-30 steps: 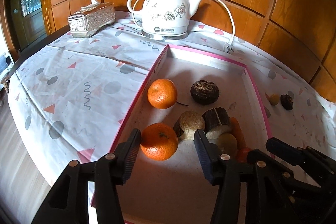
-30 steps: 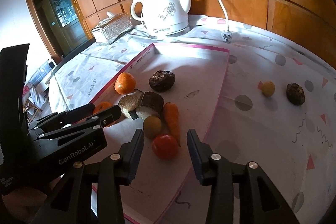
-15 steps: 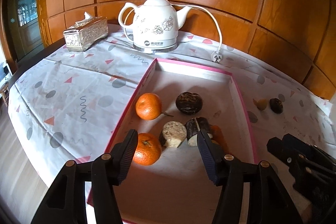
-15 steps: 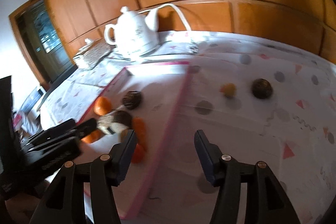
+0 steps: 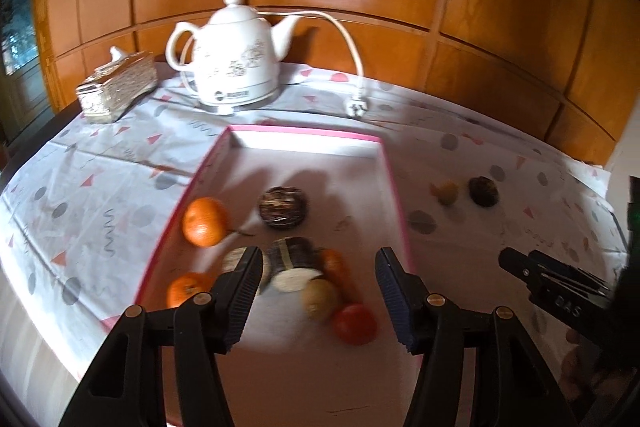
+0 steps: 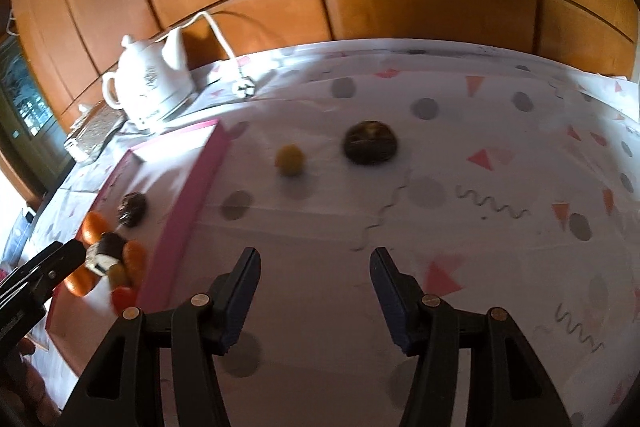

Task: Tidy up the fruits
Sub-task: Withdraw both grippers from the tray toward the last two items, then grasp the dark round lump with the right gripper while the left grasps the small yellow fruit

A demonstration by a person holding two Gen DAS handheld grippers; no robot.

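A pink-rimmed white tray [image 5: 394,187] holds two oranges [image 5: 205,221], dark round fruits [image 5: 283,207], a cut fruit [image 5: 292,261], a carrot, a yellow-green fruit [image 5: 320,299] and a red tomato [image 5: 355,323]. My left gripper [image 5: 316,287] is open and empty above the tray's near end. On the cloth right of the tray lie a small yellow fruit [image 6: 290,159] and a dark round fruit [image 6: 371,143]. My right gripper [image 6: 314,287] is open and empty over the cloth, short of those two. The tray's pink edge [image 6: 192,203] shows at left in the right wrist view.
A white electric kettle [image 5: 236,67] with its cord and plug [image 5: 357,107] stands behind the tray. A silver tissue box [image 5: 118,87] sits at the back left. Wooden panelling closes the back. The patterned tablecloth [image 6: 480,187] covers the table.
My left gripper has drawn back and shifted right over the tray. My right gripper has swung right, off the tray, toward the yellow and dark fruits on the cloth. Both stay open.
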